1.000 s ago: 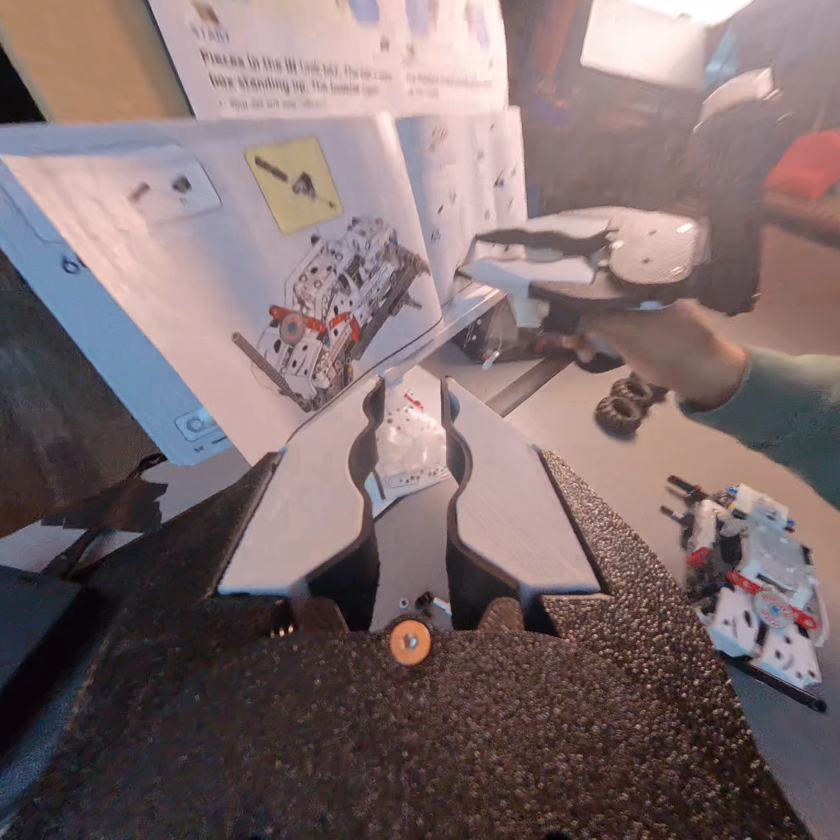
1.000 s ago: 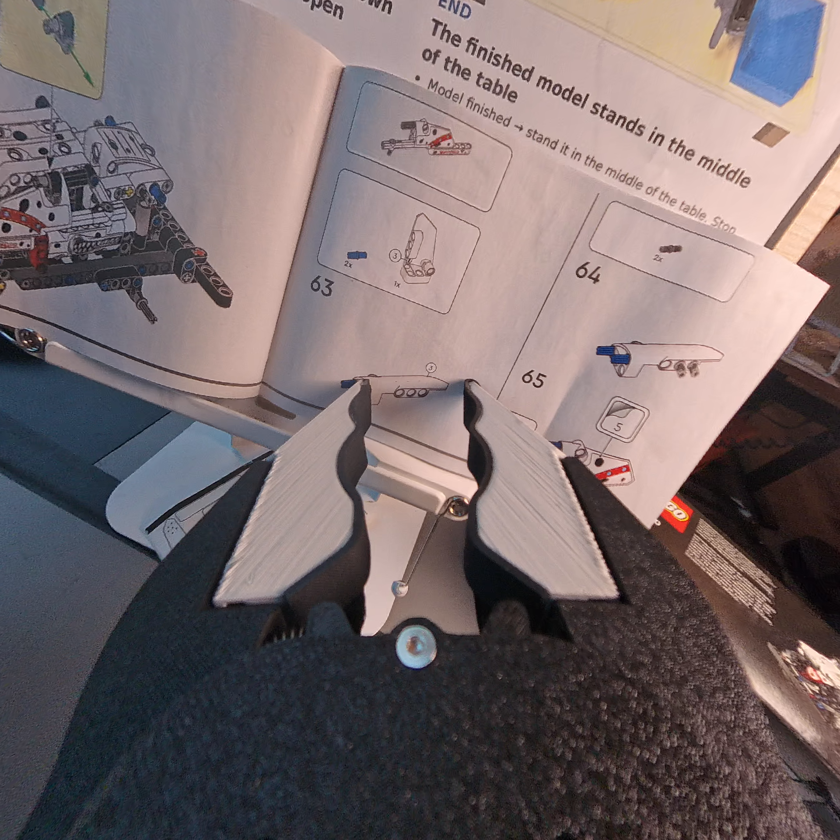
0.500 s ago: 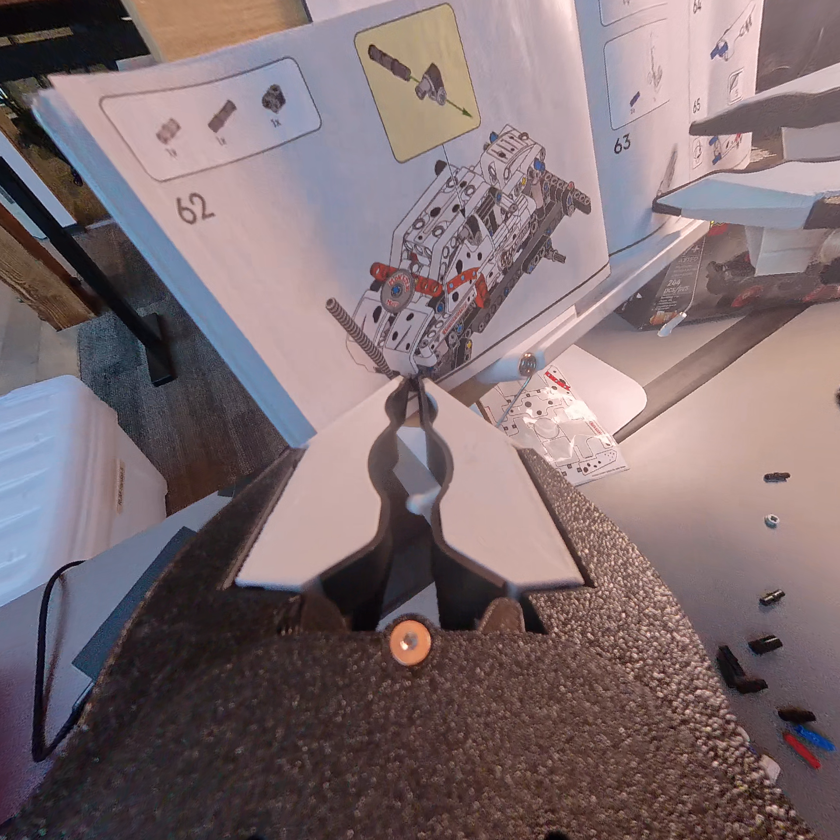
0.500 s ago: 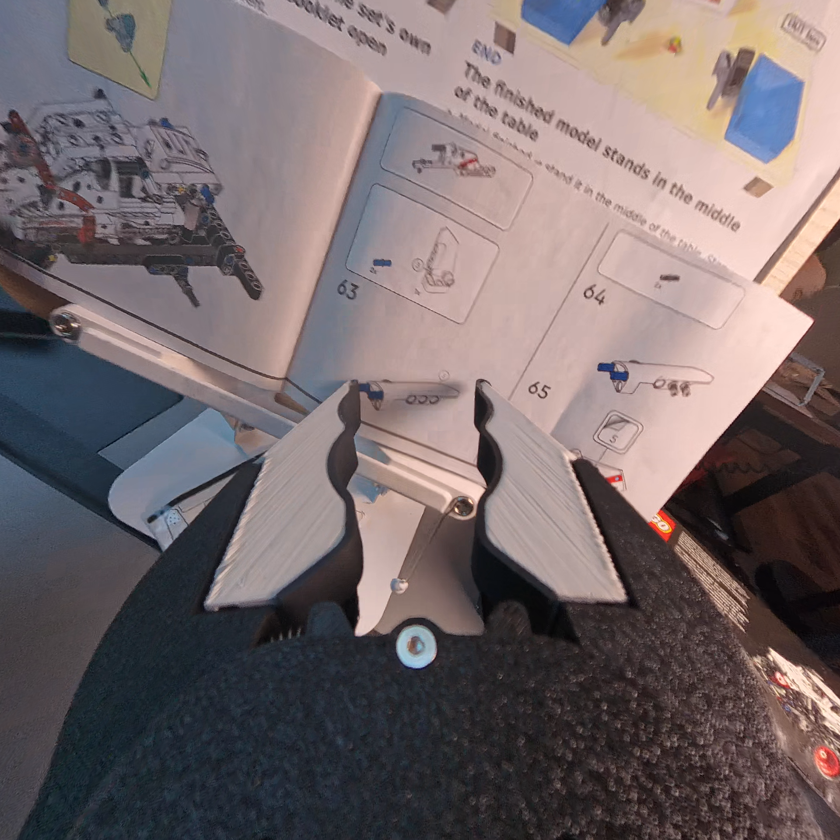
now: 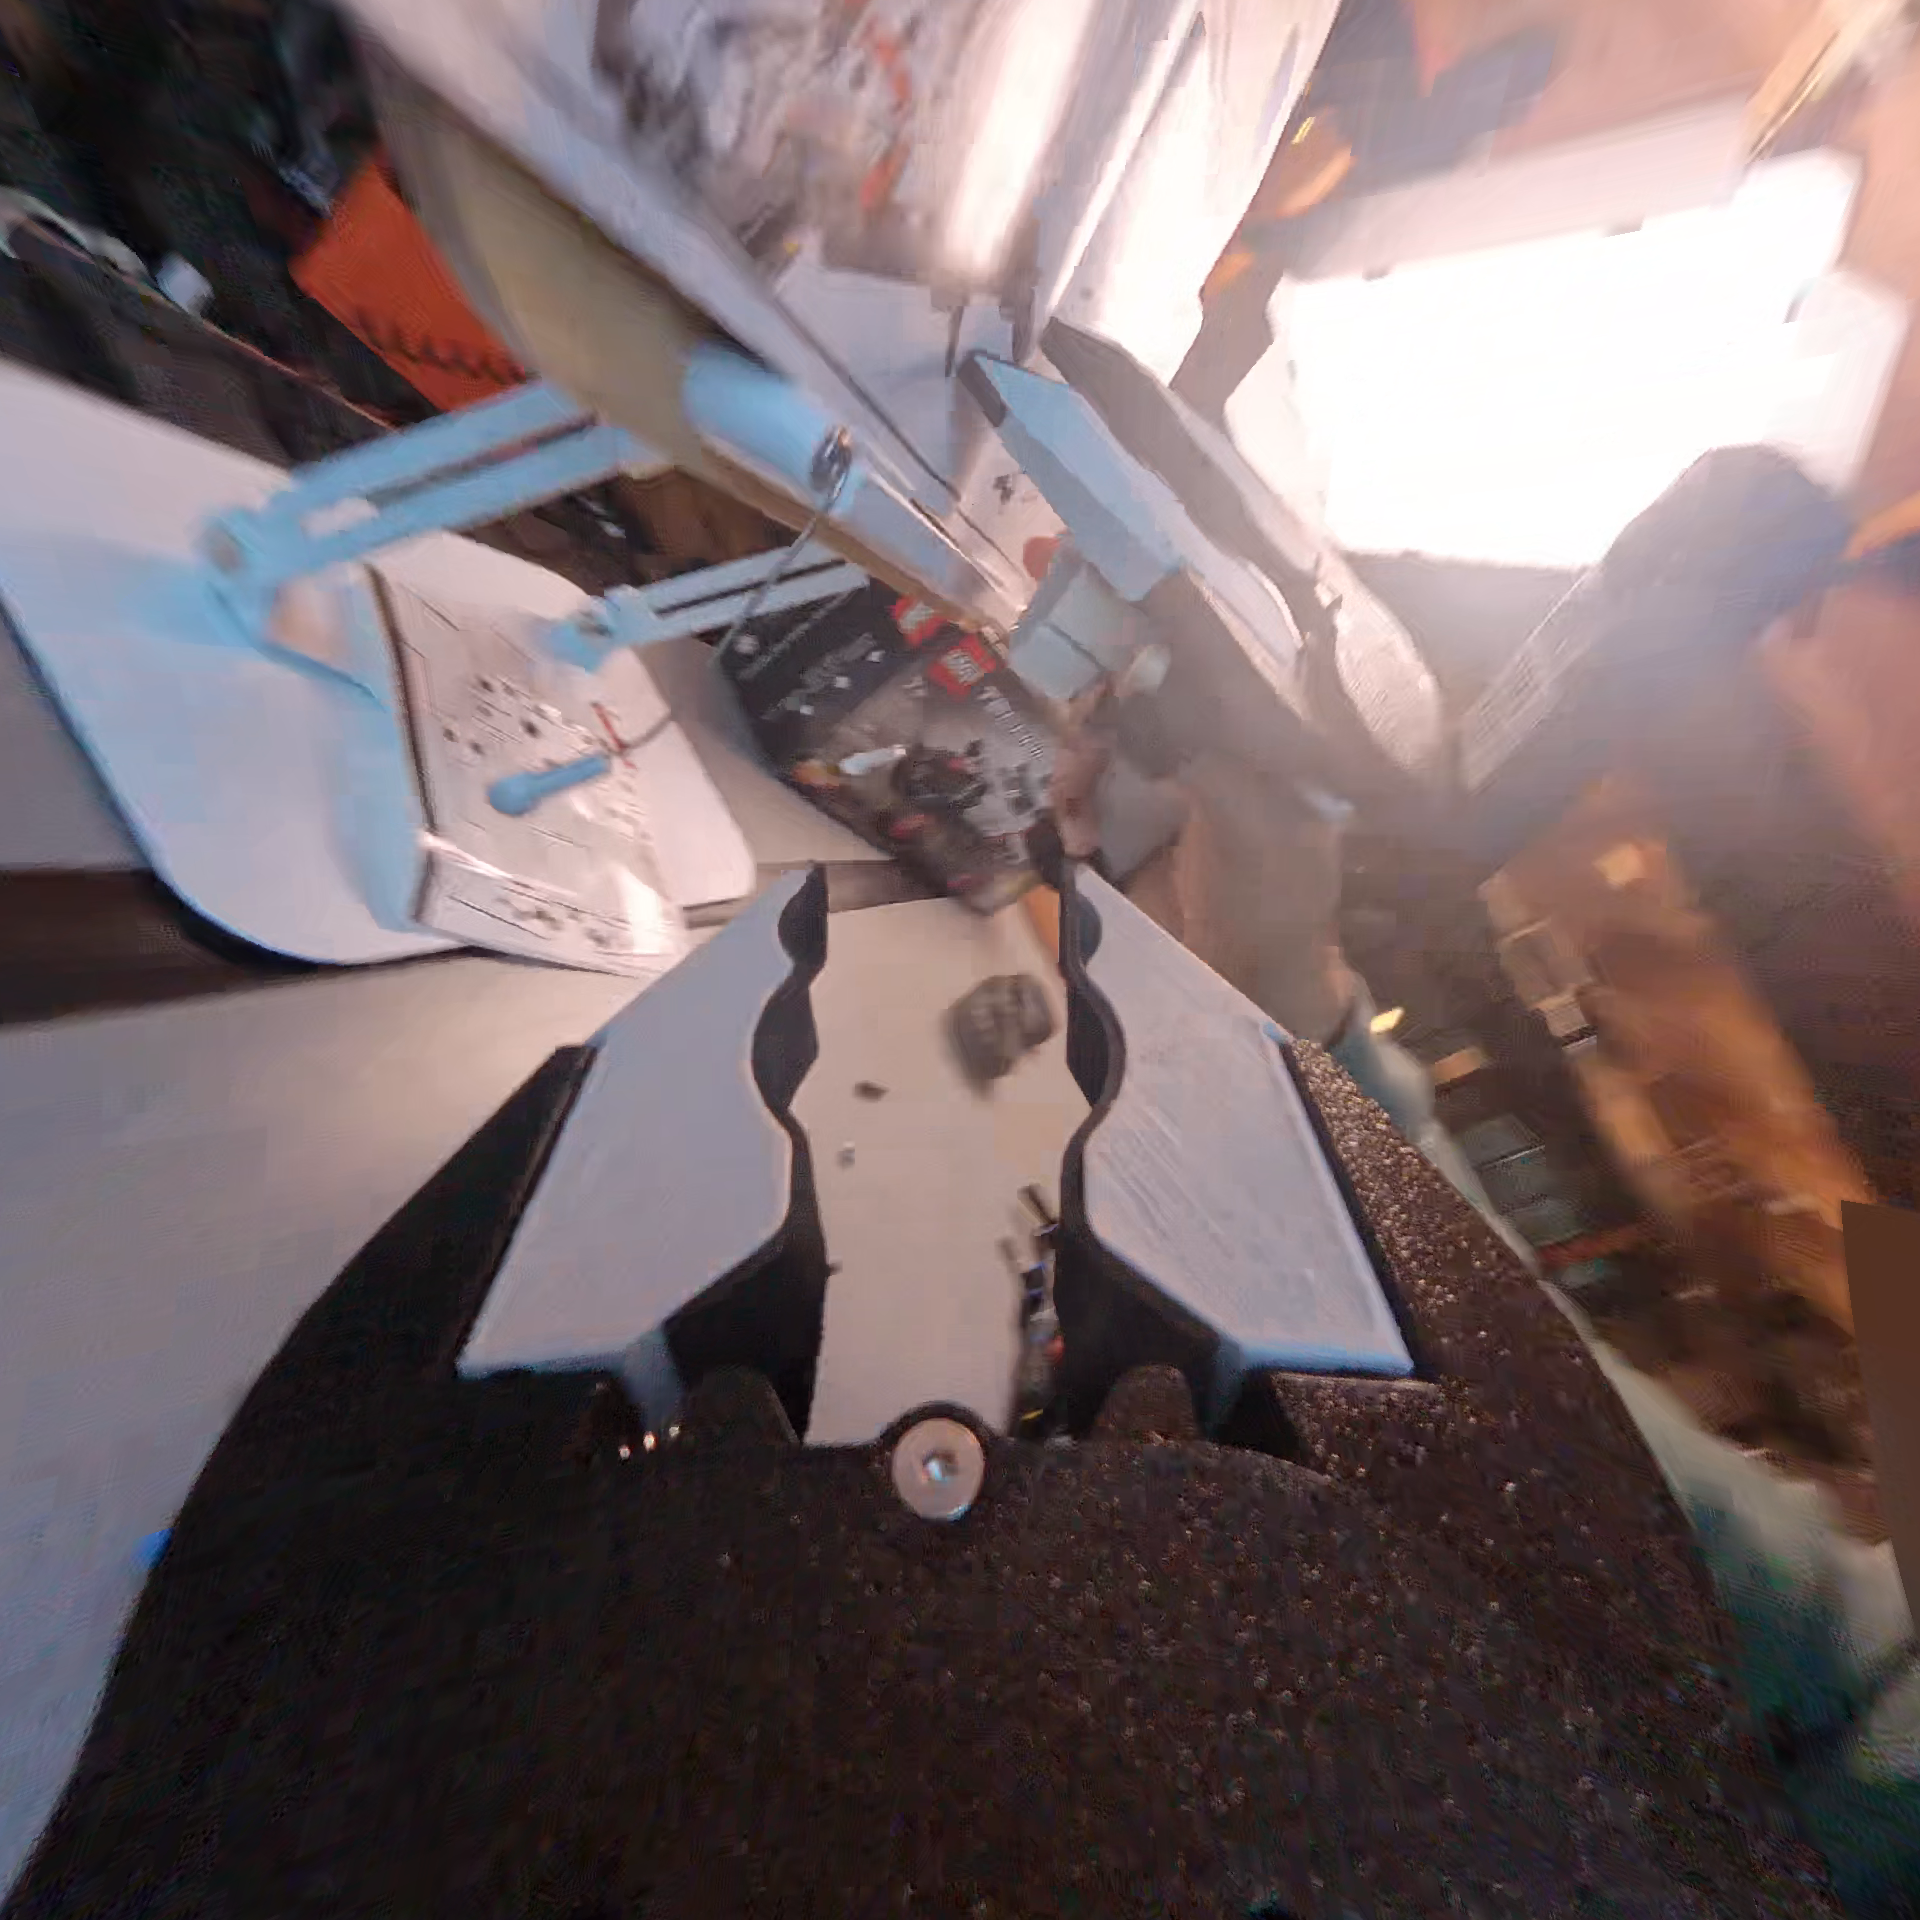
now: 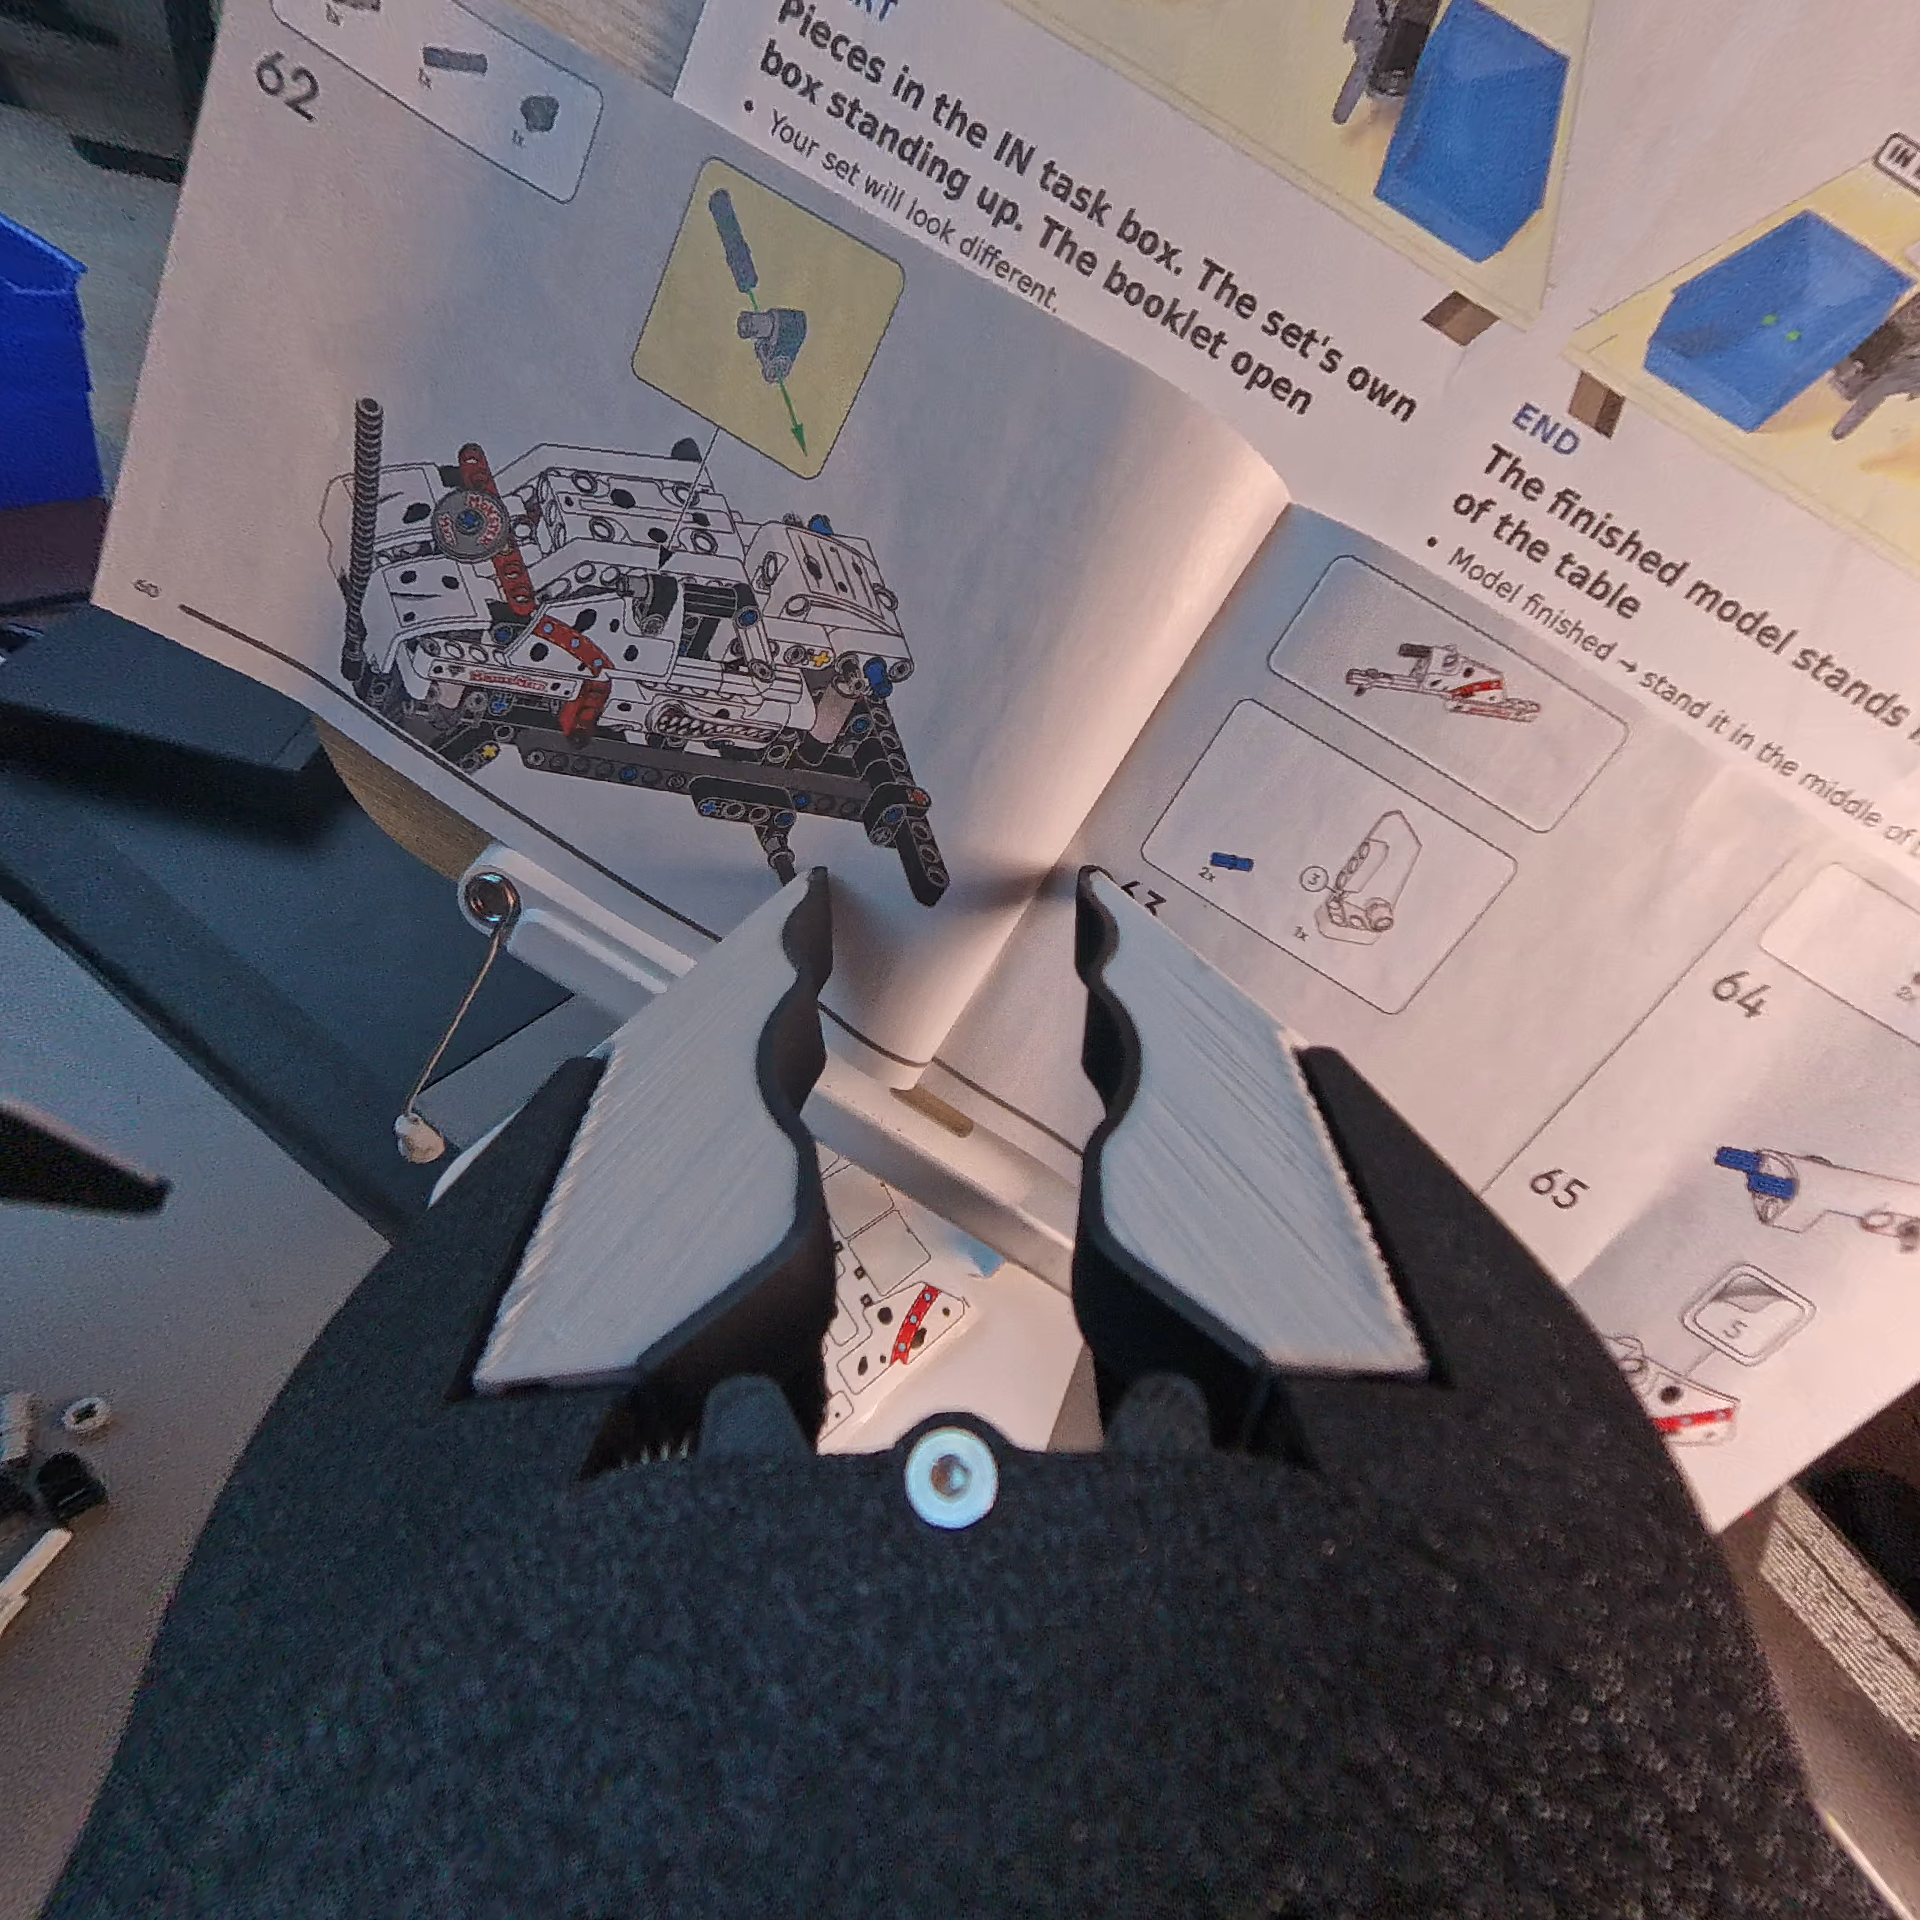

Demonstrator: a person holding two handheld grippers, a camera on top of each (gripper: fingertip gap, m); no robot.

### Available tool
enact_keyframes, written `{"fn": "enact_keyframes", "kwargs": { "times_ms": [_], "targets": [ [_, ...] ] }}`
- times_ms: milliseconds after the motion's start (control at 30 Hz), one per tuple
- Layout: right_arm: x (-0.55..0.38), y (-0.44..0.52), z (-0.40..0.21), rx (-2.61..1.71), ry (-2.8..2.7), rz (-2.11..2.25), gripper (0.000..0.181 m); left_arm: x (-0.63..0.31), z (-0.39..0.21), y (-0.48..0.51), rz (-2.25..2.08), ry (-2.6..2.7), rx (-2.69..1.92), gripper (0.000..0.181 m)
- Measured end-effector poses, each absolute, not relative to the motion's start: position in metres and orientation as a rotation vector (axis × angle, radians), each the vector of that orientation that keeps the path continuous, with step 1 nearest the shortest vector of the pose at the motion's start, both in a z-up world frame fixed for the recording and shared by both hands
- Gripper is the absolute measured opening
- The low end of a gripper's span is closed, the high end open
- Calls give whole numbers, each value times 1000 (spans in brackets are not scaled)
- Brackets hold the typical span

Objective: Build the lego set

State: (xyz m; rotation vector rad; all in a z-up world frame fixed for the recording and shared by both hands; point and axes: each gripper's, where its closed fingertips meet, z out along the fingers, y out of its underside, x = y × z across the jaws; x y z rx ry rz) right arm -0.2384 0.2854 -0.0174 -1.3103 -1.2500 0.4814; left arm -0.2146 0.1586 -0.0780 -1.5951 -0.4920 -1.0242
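Observation:
The open instruction booklet (image 6: 727, 520) stands on a white stand (image 6: 582, 935). My right gripper (image 6: 953, 878) is open and empty, with its tips close in front of the booklet's lower spine. My left gripper (image 5: 935, 873) is open and empty above the grey table (image 5: 312, 1143). Its view is smeared by motion. A black tyre (image 5: 1003, 1023) and small dark pieces (image 5: 862, 1089) lie on the table between its fingers. The booklet (image 5: 831, 125) is a blur at the top of the left wrist view. The model is not in view.
A sticker sheet (image 6: 904, 1320) lies under the stand, also in the left wrist view (image 5: 561, 748). A dark set box (image 5: 904, 707) lies behind it. Loose pieces (image 6: 42, 1475) sit at the table's left. A blue bin (image 6: 36, 364) stands far left. A poster (image 6: 1351, 208) hangs behind the booklet.
My left gripper was nearly shut at the booklet's lower edge, and has now opened and swung away over the table. My right gripper opened wider and shifted left toward the spine.

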Motion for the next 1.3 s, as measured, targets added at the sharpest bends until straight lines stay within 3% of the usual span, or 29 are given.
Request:
{"fn": "enact_keyframes", "kwargs": {
  "times_ms": [133,233,367,433,467,800,1133,1300],
  "targets": [
    [-242,286,-19,-1283,-1233,430,49,-216,-97,183,-1334,-825,-1223,71],
    [-241,286,-19,-1282,-1224,440,49,-242,-96,196,-1366,-965,-966,71],
    [-240,286,-20,-1274,-1233,438,49,-273,-100,206,-1289,-1065,-843,53],
    [-240,285,-20,-1275,-1242,443,50,-293,-85,189,-1156,-997,-751,7],
    [-240,285,-20,-1275,-1246,446,50,-299,-76,182,-1094,-964,-748,3],
    [-241,285,-21,-1252,-1204,437,52,-298,-32,185,-711,-775,-1065,1],
    [-241,283,-21,-1252,-1147,490,53,-288,-49,175,-717,-803,-946,0],
    [-242,281,-22,-1241,-1165,516,52,-281,-11,206,-345,-464,-1327,0]
  ]
}}
